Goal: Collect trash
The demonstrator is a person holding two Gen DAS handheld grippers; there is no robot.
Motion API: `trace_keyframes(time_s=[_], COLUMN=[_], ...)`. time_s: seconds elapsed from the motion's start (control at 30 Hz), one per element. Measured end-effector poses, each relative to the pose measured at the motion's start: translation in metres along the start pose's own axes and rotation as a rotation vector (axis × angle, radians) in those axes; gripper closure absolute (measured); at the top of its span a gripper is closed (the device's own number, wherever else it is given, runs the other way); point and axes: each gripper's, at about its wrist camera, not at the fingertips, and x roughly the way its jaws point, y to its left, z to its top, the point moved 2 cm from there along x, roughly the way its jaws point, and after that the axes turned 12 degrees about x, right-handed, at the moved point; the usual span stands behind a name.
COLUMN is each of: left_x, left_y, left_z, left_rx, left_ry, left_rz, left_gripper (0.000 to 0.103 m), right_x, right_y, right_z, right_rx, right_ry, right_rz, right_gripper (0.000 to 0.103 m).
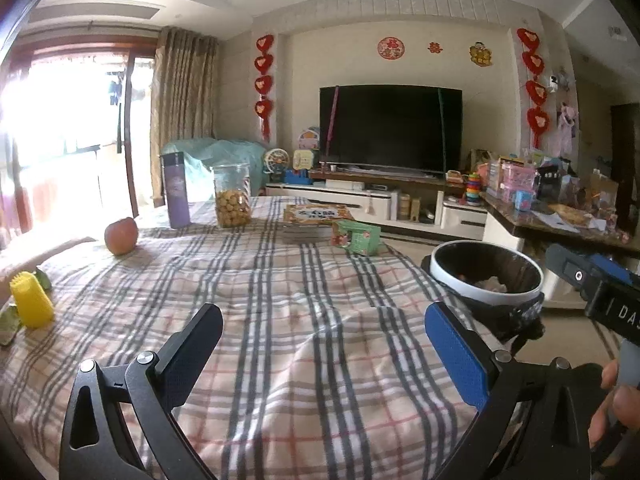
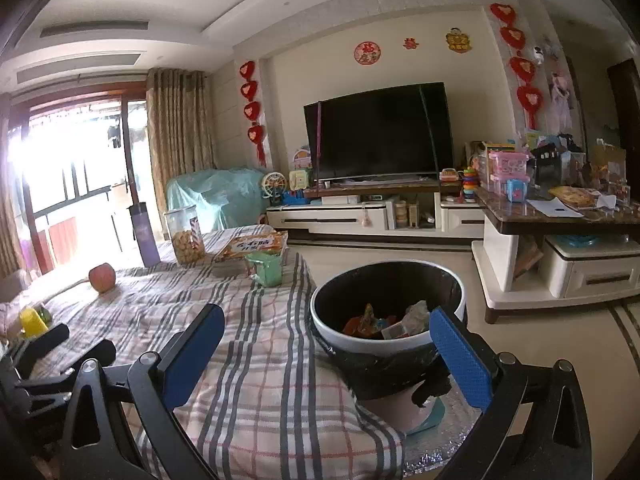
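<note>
A round bin [image 2: 320, 322] with a white rim and black liner stands by the table's right edge; wrappers and crumpled paper [image 2: 384, 322] lie inside. It also shows in the left wrist view [image 1: 486, 294]. My left gripper [image 1: 322, 344] is open and empty above the plaid cloth [image 1: 260, 300]. My right gripper [image 2: 326, 346] is open and empty, its right finger [image 2: 460, 352] over the bin's near rim. A green carton [image 1: 356, 237] lies near the table's far edge.
On the table stand a purple flask [image 1: 175, 190], a biscuit jar [image 1: 232, 196], an apple [image 1: 121, 235], a yellow toy [image 1: 31, 300] and a flat orange box [image 1: 316, 215]. A cluttered side table [image 2: 560, 216] and TV stand [image 2: 360, 216] lie beyond.
</note>
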Motion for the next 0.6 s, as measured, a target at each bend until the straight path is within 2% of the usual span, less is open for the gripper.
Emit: trace_keyframes(time_s=[0.17, 0.6], left_x=[-0.0012, -0.0012], left_y=[0.0012, 0.0033], left_z=[-0.0012, -0.0037], left_rx=[0.001, 0.01], left_ry=[-0.013, -0.031], left_rz=[0.029, 0.048], left_gripper=[0.001, 0.001], right_x=[-0.0005, -0.0001], right_y=[0.0004, 0.0015], right_z=[-0.004, -0.0094], right_rx=[-0.001, -0.007], right_ry=[0.003, 0.015], right_rz=[0.007, 0.016], right_gripper=[0.0, 0.0])
